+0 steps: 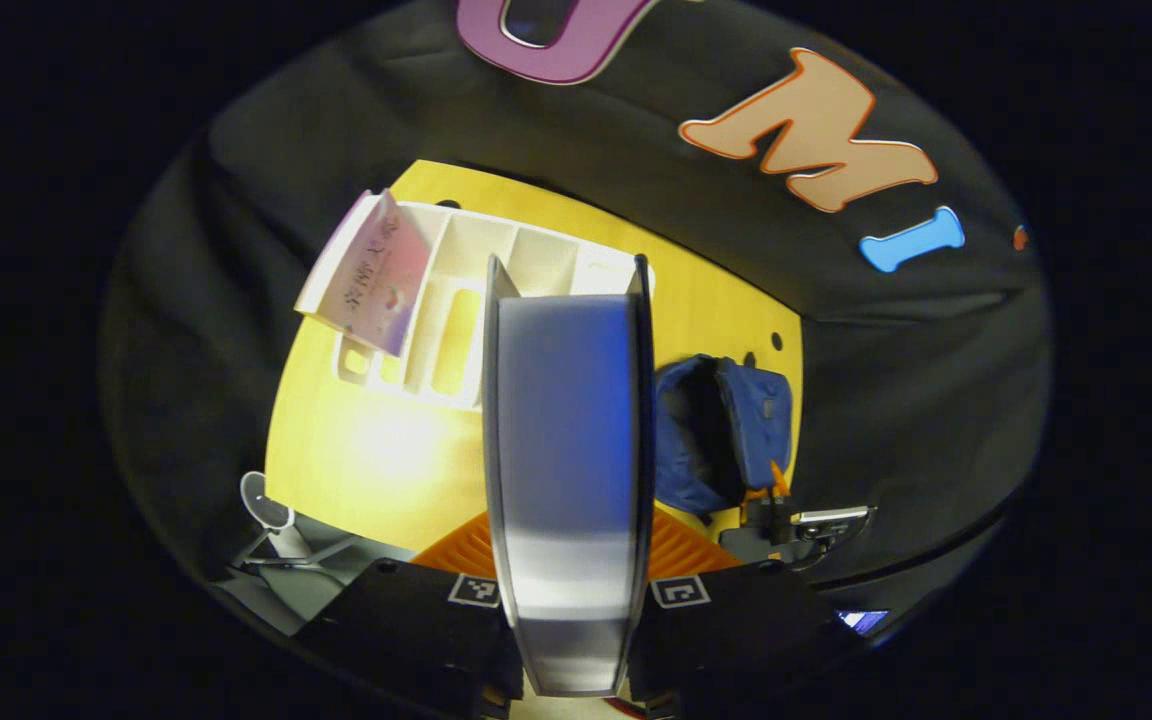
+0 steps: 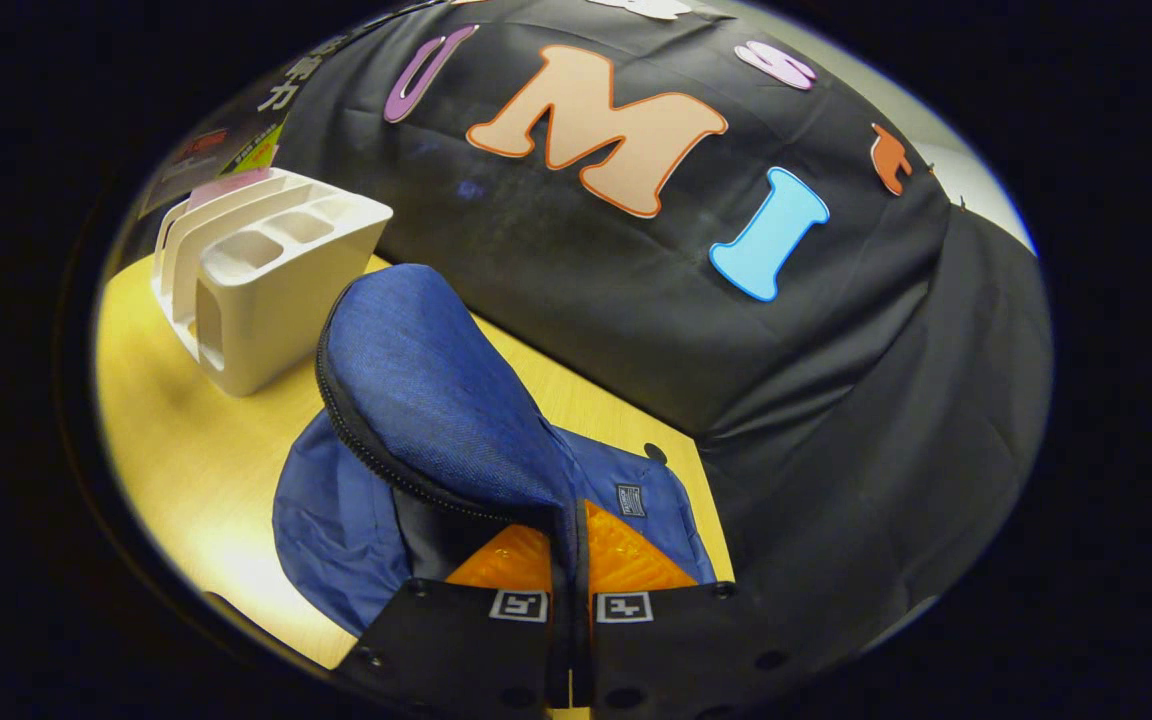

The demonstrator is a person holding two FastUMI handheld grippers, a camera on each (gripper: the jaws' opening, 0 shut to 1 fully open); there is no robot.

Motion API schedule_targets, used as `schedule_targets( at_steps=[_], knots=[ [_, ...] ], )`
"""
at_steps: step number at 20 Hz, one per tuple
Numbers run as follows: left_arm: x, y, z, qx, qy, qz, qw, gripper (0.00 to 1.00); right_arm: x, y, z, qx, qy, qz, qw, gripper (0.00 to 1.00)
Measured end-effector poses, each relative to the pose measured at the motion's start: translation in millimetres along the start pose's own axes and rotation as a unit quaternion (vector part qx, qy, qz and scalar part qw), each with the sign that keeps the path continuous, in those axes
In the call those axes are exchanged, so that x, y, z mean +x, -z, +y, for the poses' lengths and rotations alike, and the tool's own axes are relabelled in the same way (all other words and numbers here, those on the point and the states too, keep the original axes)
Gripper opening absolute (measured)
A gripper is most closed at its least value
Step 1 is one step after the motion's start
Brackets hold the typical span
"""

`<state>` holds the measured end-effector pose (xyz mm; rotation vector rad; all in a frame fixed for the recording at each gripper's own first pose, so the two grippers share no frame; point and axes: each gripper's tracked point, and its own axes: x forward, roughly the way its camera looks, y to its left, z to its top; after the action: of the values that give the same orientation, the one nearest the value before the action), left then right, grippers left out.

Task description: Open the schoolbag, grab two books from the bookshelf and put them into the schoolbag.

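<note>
My left gripper [image 1: 568,548] is shut on a blue-covered book [image 1: 566,430], held upright above the yellow table [image 1: 376,450]. Beyond it stands the white bookshelf [image 1: 496,280] with a pink book [image 1: 376,275] leaning in its left slot. The blue schoolbag [image 1: 721,430] lies open to the right of the held book. My right gripper [image 2: 568,575] is shut on the bag's zippered flap [image 2: 436,400] and holds it lifted, with the bag's body [image 2: 336,520] below it. In the right gripper view the bookshelf [image 2: 266,270] is at the back left, with the pink book [image 2: 226,185] in it.
The other gripper and the hand on it [image 1: 796,520] show at the bag's near edge. A small stand with a round head [image 1: 271,510] sits off the table's left front corner. The black cloth wall [image 2: 786,380] closes in the table at the back and right.
</note>
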<state>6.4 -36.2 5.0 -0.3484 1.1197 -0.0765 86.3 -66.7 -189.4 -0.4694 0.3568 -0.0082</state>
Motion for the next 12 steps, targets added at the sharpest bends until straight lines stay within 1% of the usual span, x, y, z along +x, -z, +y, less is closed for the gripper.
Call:
schedule_targets(
  at_steps=[2, 4, 6, 9, 12],
  knots=[
    [18, 5, -21, 0.004, 0.028, -0.003, 1.000, 0.39, 1, 1, 0, 0.010, -0.007, 0.000, 1.000, 0.04],
    [36, 11, -38, 0.013, 0.051, 0.003, 0.999, 0.39, 1, -1, -1, 0.012, -0.012, -0.003, 1.000, 0.07],
    [61, 15, -59, 0.014, 0.074, 0.011, 0.997, 0.39, 1, -2, -2, 0.014, -0.016, -0.008, 1.000, 0.07],
    [95, 18, -74, 0.011, 0.102, 0.013, 0.995, 0.39, 1, -3, -6, 0.028, -0.019, -0.010, 0.999, 0.04],
    [133, 20, -87, 0.007, 0.138, 0.001, 0.990, 0.38, 0, -7, -13, 0.047, -0.022, -0.016, 0.999, 0.04]
  ],
)
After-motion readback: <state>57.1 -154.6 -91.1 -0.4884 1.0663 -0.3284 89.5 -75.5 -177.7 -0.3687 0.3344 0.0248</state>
